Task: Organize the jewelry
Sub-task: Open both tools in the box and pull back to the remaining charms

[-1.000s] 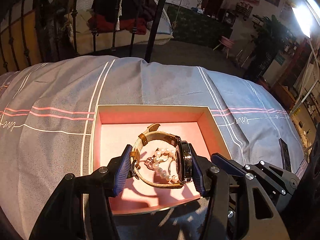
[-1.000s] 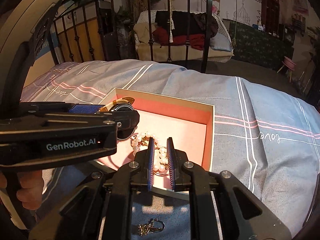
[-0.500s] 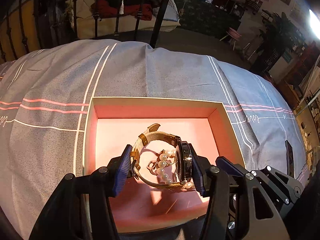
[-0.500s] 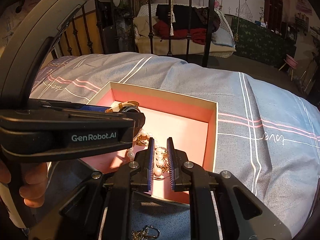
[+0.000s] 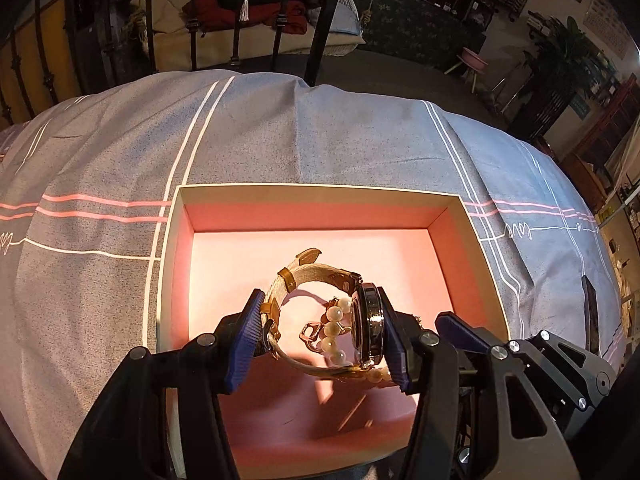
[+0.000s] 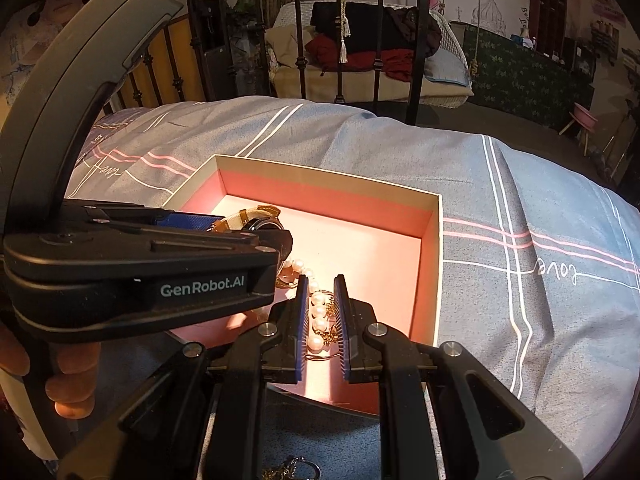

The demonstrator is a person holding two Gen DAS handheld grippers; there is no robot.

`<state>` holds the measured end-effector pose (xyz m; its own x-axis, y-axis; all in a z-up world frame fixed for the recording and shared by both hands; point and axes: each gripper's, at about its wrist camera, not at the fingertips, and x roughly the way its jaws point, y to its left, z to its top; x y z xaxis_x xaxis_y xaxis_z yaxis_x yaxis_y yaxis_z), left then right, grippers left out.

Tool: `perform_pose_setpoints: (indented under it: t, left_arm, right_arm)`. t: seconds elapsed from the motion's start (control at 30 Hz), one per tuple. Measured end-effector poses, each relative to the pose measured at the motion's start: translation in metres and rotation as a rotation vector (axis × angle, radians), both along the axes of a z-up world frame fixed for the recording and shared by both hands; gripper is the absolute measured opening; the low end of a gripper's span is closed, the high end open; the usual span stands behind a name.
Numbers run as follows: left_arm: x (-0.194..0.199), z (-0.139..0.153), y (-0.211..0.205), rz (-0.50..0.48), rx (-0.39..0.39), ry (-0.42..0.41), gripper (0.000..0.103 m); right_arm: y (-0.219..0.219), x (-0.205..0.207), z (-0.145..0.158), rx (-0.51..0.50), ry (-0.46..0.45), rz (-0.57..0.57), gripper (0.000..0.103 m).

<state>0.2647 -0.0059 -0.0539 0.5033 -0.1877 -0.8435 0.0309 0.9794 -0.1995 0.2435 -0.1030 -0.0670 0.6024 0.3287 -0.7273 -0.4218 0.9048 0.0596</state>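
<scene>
A pink-lined open box (image 5: 320,194) (image 6: 434,240) lies on the grey bedspread. My left gripper (image 5: 318,334) is shut on a wristwatch (image 5: 366,326) with a beige strap (image 5: 304,274), held over the box floor; the watch also shows in the right wrist view (image 6: 256,216). My right gripper (image 6: 320,312) is shut on a pearl bracelet (image 6: 318,312), low over the box near its front edge. The pearls (image 5: 332,330) show through the watch loop in the left wrist view. The left gripper's body (image 6: 160,276) crosses the right wrist view.
A loose gold chain with a clasp (image 6: 292,470) lies on the bedspread in front of the box. A black metal bed rail (image 6: 416,40) stands at the far edge of the bed. Striped bedspread (image 5: 100,200) surrounds the box.
Both grippers have moved forward and lower over the box, each still holding its piece. The box fills more of both views.
</scene>
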Motion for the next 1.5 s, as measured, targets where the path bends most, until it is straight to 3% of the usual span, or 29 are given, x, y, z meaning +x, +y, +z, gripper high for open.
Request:
perform_pose_setpoints:
  t: [0.3,0.33,0.37,0.4,0.63,0.77,0.93,1.03,1.2,1.27,1.3,1.43,1.5]
  left_arm:
    - [-0.001,0.003,0.001,0.003,-0.008,-0.007,0.056]
    - [-0.002,0.006,0.003,0.011,-0.014,-0.017,0.057]
    - [-0.004,0.010,0.004,0.016,-0.016,-0.028,0.059]
    - [-0.007,0.015,0.005,0.018,-0.018,-0.039,0.062]
    - [-0.065,0.057,0.014,-0.039,-0.010,-0.186,0.077]
    - [-0.107,0.048,0.032,-0.022,-0.010,-0.185,0.077]
    - [-0.152,0.012,0.042,-0.013,0.021,-0.134,0.076]
    - [-0.168,0.001,0.051,-0.005,0.021,-0.139,0.076]
    - [-0.173,-0.004,0.054,-0.012,0.052,-0.183,0.076]
    - [-0.170,-0.006,0.050,-0.026,0.069,-0.181,0.076]
    - [-0.169,-0.008,0.047,-0.028,0.087,-0.177,0.076]
    - [-0.168,-0.012,0.041,-0.027,0.126,-0.170,0.075]
    - [-0.168,-0.013,0.045,-0.015,0.108,-0.170,0.075]
  right_arm:
    - [0.002,-0.002,0.000,0.006,-0.001,0.009,0.017]
    - [0.001,-0.003,0.000,0.007,-0.005,0.009,0.033]
    - [0.000,-0.005,0.002,0.009,-0.014,0.001,0.058]
    - [-0.002,-0.008,0.005,0.016,-0.027,-0.005,0.066]
    - [-0.032,-0.044,0.035,0.099,-0.125,-0.074,0.078]
    - [-0.057,-0.074,0.032,0.145,-0.111,-0.115,0.078]
    - [-0.066,-0.107,0.003,0.148,-0.020,-0.108,0.076]
    - [-0.063,-0.121,-0.015,0.132,0.029,-0.082,0.068]
    - [-0.059,-0.126,-0.025,0.114,0.052,-0.057,0.063]
    - [-0.060,-0.125,-0.025,0.109,0.052,-0.052,0.049]
    - [-0.060,-0.124,-0.025,0.092,0.052,-0.057,0.047]
    - [-0.062,-0.113,-0.028,0.053,0.073,-0.081,0.044]
    - [-0.056,-0.108,-0.029,0.022,0.074,-0.078,0.044]
